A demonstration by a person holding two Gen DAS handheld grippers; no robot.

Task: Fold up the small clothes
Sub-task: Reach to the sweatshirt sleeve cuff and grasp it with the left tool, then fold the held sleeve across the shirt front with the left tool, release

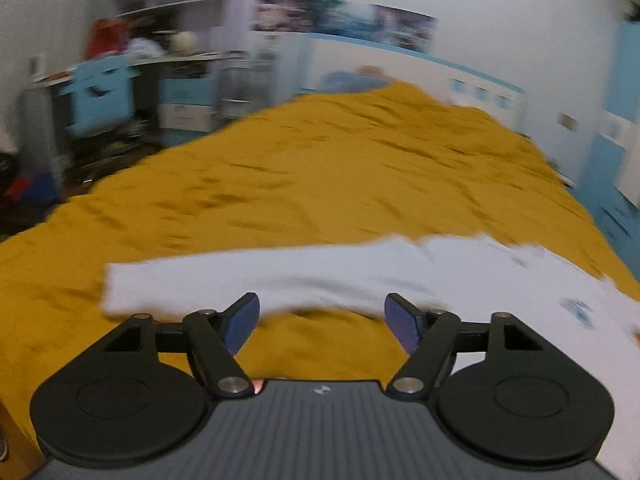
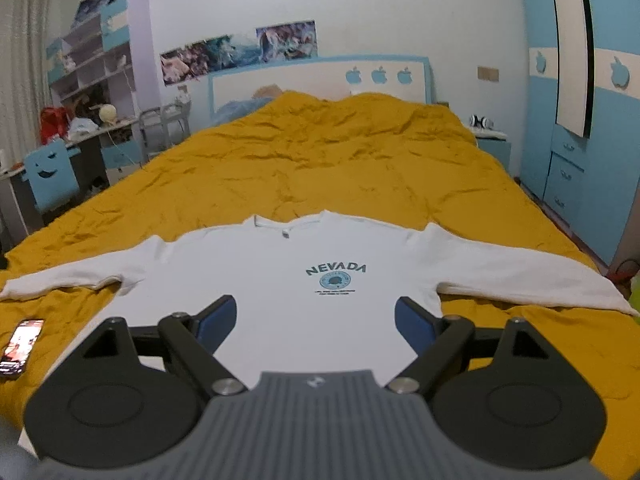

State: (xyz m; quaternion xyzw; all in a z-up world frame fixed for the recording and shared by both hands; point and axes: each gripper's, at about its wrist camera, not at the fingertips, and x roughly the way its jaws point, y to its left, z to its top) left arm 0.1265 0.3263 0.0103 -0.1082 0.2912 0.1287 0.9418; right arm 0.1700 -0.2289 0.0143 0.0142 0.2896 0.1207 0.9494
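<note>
Both grippers: left gripper (image 1: 322,320) & right gripper (image 2: 316,322) w/ black linkage arms, silver pivot screws, blue pads, round black discs, ribbed grey housing w/ small white logo, prob. identical; left view blurred.

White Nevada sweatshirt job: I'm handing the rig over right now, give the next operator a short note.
Left gripper: open, nothing between the pads, aimed at the left sleeve; view blurred.
Right gripper: open, empty, over the lower front.
White Nevada sweatshirt: flat, print up, both sleeves spread, on the mustard bedspread. A phone lies off its left side.
Done: laid out only.
Left: every fold; probably sleeves inward first.
</note>
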